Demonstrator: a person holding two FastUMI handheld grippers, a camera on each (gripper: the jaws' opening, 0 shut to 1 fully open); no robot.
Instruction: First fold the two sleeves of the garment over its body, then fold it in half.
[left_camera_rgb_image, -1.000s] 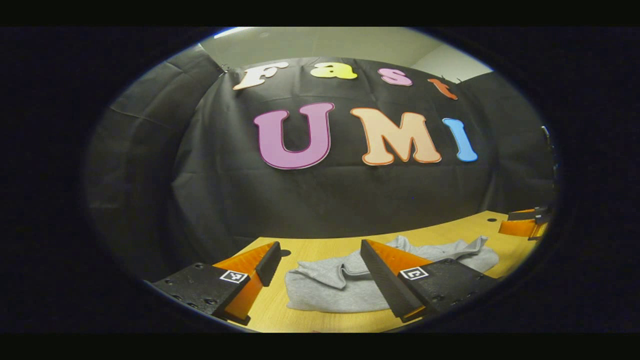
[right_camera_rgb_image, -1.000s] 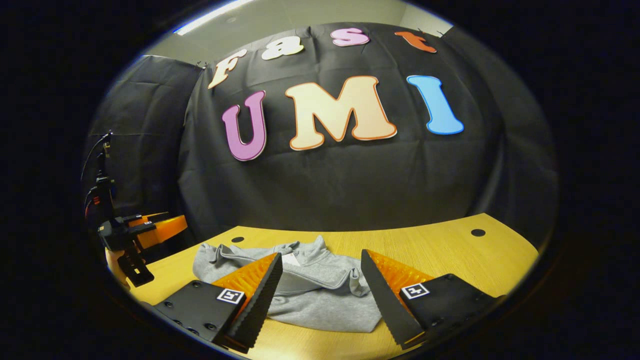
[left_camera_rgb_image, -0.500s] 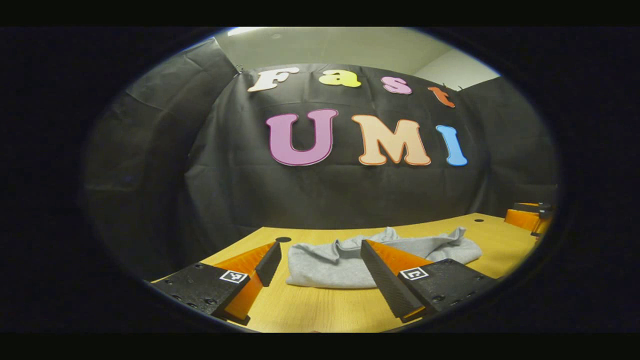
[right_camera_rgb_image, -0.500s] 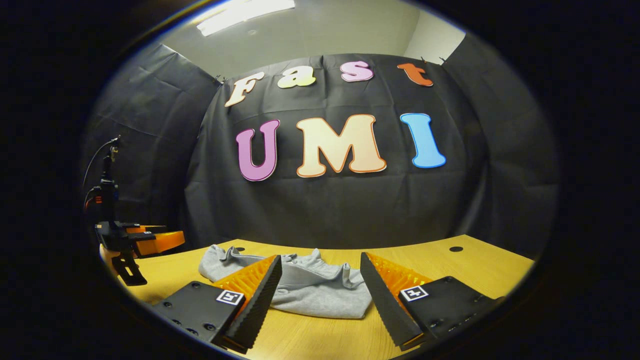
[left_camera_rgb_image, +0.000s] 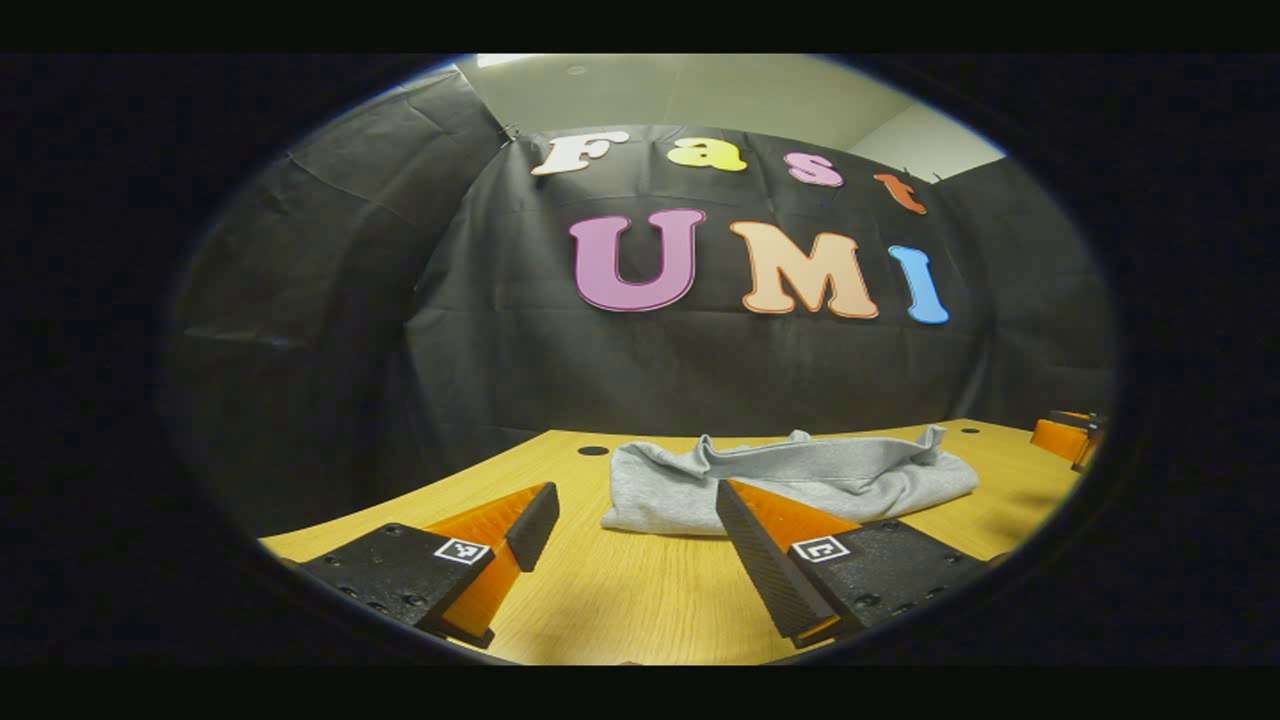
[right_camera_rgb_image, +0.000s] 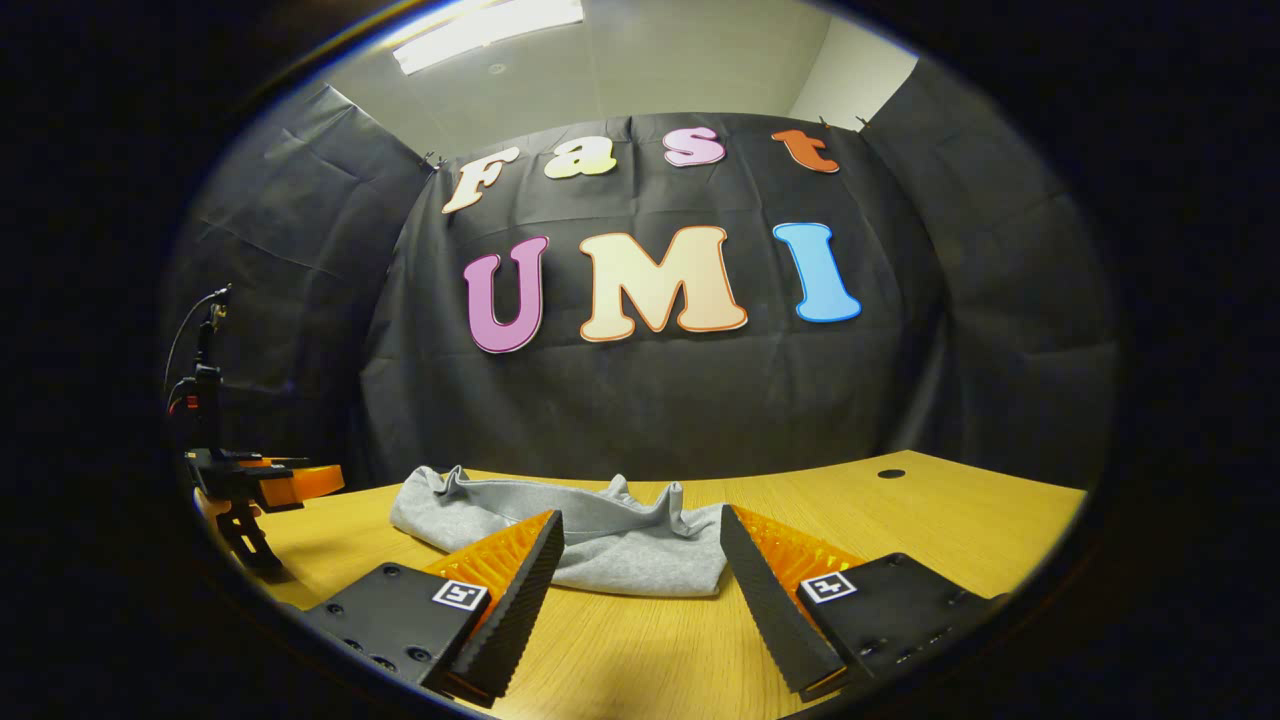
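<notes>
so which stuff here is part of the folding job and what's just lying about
Part of the job:
- grey garment, folded on the table
- left gripper, open
- right gripper, open

Just there:
- wooden table
- cable holes in the table
- booth wall

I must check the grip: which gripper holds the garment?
Neither: left gripper and right gripper are open, short of the garment on the table.
</notes>
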